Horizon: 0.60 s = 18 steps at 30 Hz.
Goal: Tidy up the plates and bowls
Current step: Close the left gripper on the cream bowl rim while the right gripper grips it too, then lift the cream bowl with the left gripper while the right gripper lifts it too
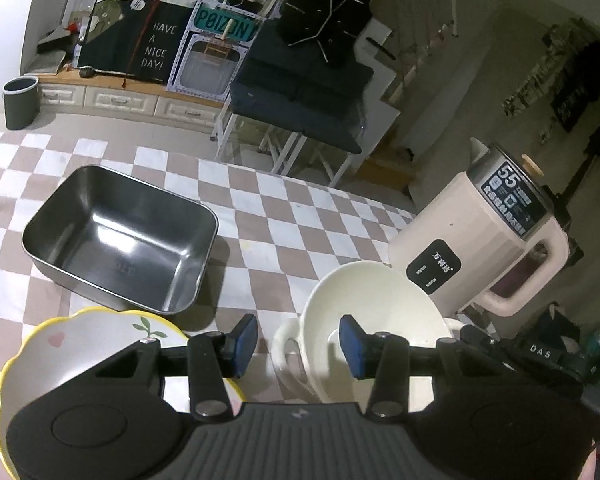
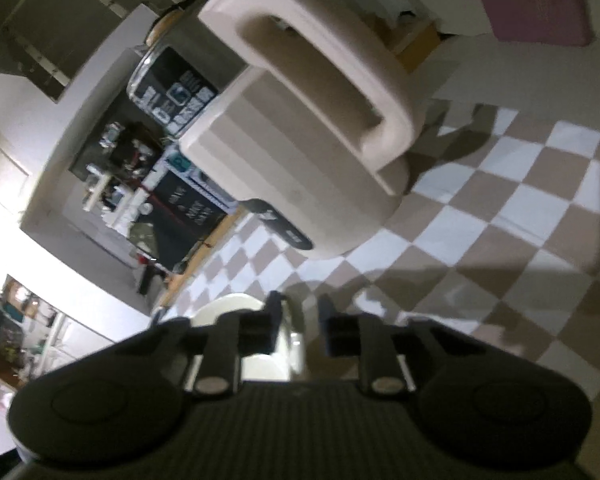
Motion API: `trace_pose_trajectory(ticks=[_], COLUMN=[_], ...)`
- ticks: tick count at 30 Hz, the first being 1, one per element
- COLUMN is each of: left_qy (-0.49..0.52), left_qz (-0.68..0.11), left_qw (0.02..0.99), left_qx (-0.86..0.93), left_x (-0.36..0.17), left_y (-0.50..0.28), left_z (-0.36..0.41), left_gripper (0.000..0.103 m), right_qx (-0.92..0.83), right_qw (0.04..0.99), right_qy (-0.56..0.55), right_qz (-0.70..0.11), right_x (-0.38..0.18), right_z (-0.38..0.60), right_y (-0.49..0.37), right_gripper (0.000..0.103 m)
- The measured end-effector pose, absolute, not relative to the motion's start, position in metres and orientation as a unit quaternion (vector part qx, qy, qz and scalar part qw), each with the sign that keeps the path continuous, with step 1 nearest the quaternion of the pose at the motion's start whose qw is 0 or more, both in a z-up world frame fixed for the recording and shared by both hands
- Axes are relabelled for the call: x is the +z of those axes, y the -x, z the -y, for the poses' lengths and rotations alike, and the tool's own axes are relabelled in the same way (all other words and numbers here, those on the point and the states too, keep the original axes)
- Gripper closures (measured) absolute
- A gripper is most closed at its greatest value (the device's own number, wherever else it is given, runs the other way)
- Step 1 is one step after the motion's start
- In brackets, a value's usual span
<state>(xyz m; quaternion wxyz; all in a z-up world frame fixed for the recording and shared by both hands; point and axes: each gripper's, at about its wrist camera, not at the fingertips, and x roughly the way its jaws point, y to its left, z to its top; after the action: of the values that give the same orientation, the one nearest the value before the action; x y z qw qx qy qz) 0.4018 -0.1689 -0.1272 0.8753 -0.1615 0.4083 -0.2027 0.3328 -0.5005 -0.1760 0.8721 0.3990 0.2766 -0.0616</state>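
On a checkered desk (image 1: pixel 284 216), the left gripper (image 1: pixel 298 340) hovers with its fingers apart and empty above a tilted cream bowl (image 1: pixel 364 304). The right gripper (image 2: pixel 298 320) has its fingers clamped on that bowl's rim. A flower-edged plate (image 1: pixel 80 340) lies beside a steel tray (image 1: pixel 120 236). The thin rim grip could slip, dropping the bowl, or swing it against the nearby beige kettle (image 1: pixel 480 248).

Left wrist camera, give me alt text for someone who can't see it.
An open left claw hovers over a checkered tablecloth, beside a tilted cream ceramic bowl. A yellow-rimmed floral plate lies left, a rectangular steel tray beyond, a beige kettle right.
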Motion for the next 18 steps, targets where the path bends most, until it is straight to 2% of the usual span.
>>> trace_pose_trajectory(ticks=[5, 10, 13, 18], left_qy=[0.187, 0.166, 0.153, 0.113], left_qz=[-0.409, -0.412, -0.419, -0.428], left_qw=[0.871, 0.872, 0.87, 0.87], left_qx=[-0.198, -0.206, -0.211, -0.219], left_x=[-0.131, -0.134, -0.14, -0.148], left_y=[-0.404, -0.412, -0.417, -0.422], left_z=[0.164, 0.174, 0.183, 0.196], left_gripper=[0.056, 0.056, 0.056, 0.056], right_qx=[-0.075, -0.067, -0.05, -0.032], right_qw=[0.889, 0.886, 0.89, 0.898], right_qy=[-0.345, -0.336, -0.321, -0.305], right_qz=[-0.29, -0.312, -0.32, -0.316], right_x=[-0.164, -0.162, -0.163, -0.164], right_z=[0.491, 0.496, 0.497, 0.496], right_y=[-0.321, -0.303, -0.304, -0.308], right_gripper=[0.092, 0.094, 0.092, 0.084])
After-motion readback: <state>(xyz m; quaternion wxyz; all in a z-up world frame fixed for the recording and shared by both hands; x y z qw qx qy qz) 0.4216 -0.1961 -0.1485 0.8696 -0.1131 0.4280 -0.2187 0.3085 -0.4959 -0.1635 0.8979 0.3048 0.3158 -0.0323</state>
